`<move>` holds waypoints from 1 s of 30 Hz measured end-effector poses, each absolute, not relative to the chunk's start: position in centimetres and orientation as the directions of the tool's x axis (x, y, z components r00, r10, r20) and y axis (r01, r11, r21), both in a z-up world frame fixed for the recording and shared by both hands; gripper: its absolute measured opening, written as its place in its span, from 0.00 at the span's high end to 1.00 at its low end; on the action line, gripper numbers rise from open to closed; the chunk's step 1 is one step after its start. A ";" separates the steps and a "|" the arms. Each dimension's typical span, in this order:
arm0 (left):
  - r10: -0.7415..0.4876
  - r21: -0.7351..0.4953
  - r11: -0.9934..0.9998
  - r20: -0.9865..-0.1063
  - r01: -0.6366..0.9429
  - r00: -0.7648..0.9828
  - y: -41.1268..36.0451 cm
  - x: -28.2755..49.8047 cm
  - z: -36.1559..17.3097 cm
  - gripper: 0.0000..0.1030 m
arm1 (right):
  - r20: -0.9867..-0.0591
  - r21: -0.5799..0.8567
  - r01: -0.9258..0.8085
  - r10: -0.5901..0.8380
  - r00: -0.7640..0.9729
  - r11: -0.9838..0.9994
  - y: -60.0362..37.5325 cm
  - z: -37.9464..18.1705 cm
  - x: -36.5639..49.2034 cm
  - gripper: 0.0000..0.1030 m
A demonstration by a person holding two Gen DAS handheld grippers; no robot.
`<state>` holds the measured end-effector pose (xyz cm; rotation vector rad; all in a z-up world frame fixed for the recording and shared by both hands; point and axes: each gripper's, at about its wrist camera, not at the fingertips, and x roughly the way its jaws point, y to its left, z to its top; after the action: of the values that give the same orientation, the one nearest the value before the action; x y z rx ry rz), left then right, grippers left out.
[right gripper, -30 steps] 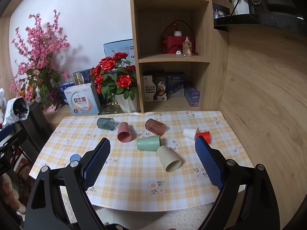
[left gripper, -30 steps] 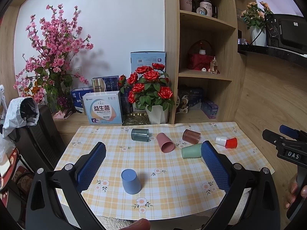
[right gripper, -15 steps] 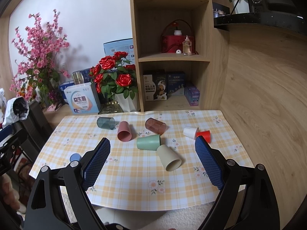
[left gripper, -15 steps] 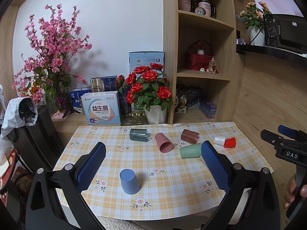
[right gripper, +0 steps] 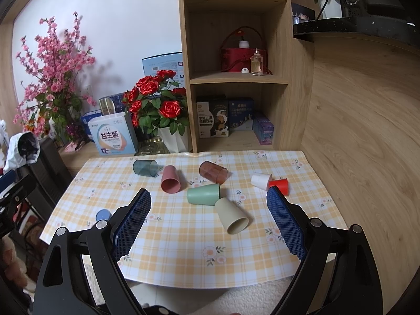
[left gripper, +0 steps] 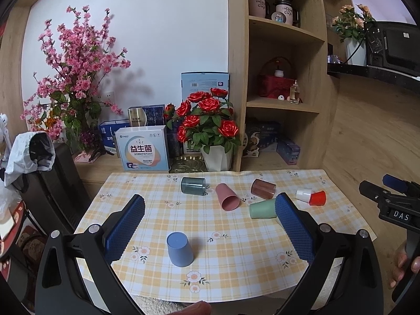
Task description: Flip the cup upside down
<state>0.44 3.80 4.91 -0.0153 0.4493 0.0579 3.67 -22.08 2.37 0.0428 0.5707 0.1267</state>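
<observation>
Beige cup [right gripper: 232,216] lies on its side on the checked tablecloth [right gripper: 183,236], mouth toward the near edge, touching the green cup [right gripper: 204,194] behind it. It sits between the wide-spread, empty fingers of the right gripper [right gripper: 208,225], nearer the left finger. Blue cup [left gripper: 179,248] stands inverted, left of the beige cup, between the left gripper's [left gripper: 210,227] parted, empty fingers. Pink cup [right gripper: 171,179] lies behind.

Your left gripper [left gripper: 208,225] has eased back and up a little from the table [left gripper: 236,262]: the blue cup [left gripper: 179,249] and the cups lying beyond it sit slightly higher and farther in its view. Your right gripper [right gripper: 208,215] has barely shifted.
</observation>
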 end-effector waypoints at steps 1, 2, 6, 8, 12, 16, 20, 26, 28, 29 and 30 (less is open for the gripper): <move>0.053 -0.002 0.998 -0.436 -0.059 0.898 3.8 0.5 4.9 0.06 | -0.536 0.076 -0.107 0.131 0.834 0.991 -22.1 2.4 3.7 0.16; 0.052 -0.003 0.998 -0.437 -0.059 0.898 3.8 0.6 5.0 0.06 | -0.536 0.076 -0.108 0.132 0.834 0.991 -22.1 2.5 3.8 0.16; 0.051 -0.003 0.998 -0.437 -0.058 0.898 3.9 0.6 5.1 0.06 | -0.537 0.075 -0.108 0.131 0.834 0.991 -22.0 2.5 3.8 0.16; 0.051 -0.004 0.998 -0.438 -0.059 0.898 3.9 0.6 5.1 0.06 | -0.536 0.075 -0.108 0.131 0.834 0.991 -22.0 2.5 3.8 0.16; 0.051 -0.003 0.998 -0.438 -0.058 0.898 3.9 0.6 5.1 0.06 | -0.537 0.075 -0.108 0.131 0.833 0.991 -22.0 2.5 3.7 0.16; 0.050 -0.003 0.998 -0.438 -0.057 0.898 3.9 0.5 5.1 0.06 | -0.538 0.075 -0.108 0.131 0.833 0.991 -22.0 2.5 3.7 0.16; 0.050 -0.004 0.998 -0.439 -0.058 0.897 3.9 0.6 5.2 0.06 | -0.538 0.075 -0.108 0.131 0.832 0.991 -22.0 2.5 3.8 0.16; 0.050 -0.003 0.998 -0.441 -0.057 0.896 4.0 0.5 5.1 0.06 | -0.539 0.074 -0.108 0.131 0.832 0.991 -22.0 2.4 3.7 0.16; 0.050 -0.003 0.998 -0.442 -0.058 0.896 4.0 0.5 5.1 0.06 | -0.540 0.075 -0.109 0.132 0.831 0.991 -22.0 2.4 3.7 0.16; 0.052 -0.004 0.998 -0.442 -0.059 0.895 4.0 0.5 5.0 0.06 | -0.540 0.075 -0.109 0.132 0.831 0.991 -22.0 2.5 3.8 0.16; 0.051 -0.004 0.998 -0.442 -0.059 0.895 4.0 0.5 5.0 0.06 | -0.540 0.074 -0.110 0.132 0.831 0.991 -22.0 2.4 3.7 0.16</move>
<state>0.53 4.03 5.02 -0.0176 0.4581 0.0572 3.67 -21.99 2.41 0.0407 0.5759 0.1283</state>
